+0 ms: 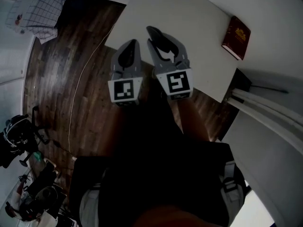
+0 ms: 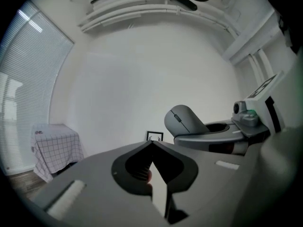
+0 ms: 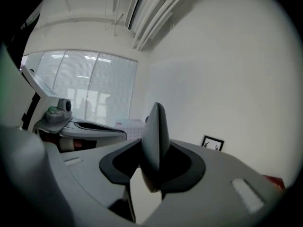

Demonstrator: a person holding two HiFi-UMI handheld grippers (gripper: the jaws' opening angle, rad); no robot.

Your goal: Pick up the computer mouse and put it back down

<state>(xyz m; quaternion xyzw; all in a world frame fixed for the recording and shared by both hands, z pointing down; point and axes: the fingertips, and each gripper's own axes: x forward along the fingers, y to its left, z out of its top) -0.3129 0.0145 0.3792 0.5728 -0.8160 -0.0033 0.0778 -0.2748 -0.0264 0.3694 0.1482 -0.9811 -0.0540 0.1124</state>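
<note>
Right tongs (image 1: 160, 44) clamp mouse (image 3: 154, 145) by its sides, clear of tabletop (image 1: 199, 27); left tongs (image 2: 151, 145) closed, empty. Risk: smooth shell slips, mouse drops.

Computer mouse (image 3: 154, 136) in right tool (image 3: 153, 161)

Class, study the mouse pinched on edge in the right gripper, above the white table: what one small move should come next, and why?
Probably lower the right gripper toward the table, with its jaws shut on the mouse. The mouse appears to be already lifted clear, pinched between the jaws, so only setting it back down seems to remain.
</note>
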